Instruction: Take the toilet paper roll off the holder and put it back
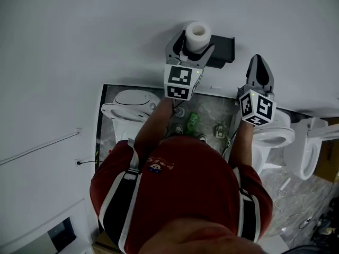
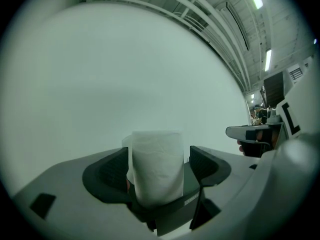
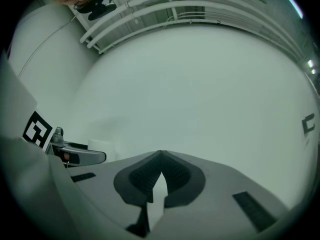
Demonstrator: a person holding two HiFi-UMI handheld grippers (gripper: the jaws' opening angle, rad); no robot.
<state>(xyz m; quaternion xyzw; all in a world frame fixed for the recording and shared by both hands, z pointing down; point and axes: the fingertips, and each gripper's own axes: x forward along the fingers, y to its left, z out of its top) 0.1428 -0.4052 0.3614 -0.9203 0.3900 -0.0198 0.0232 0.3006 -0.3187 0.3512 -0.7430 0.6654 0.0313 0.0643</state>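
Observation:
A white toilet paper roll (image 1: 197, 36) stands upright on a black holder (image 1: 223, 48) fixed to the white wall. My left gripper (image 1: 192, 50) reaches around the roll with its jaws spread wide. In the left gripper view the roll (image 2: 156, 166) stands between the dark pads (image 2: 111, 171), with a gap showing on the right side, so nothing presses on it. My right gripper (image 1: 259, 67) hovers to the right of the holder, apart from the roll. Its jaws meet at the tip in the right gripper view (image 3: 160, 155), with nothing between them.
The white wall (image 1: 79, 46) fills most of each view. Below me on the grey floor stand white toilets (image 1: 132, 107) (image 1: 274, 135) (image 1: 308, 147) and a few small items. The person's red shirt (image 1: 185, 189) covers the lower middle.

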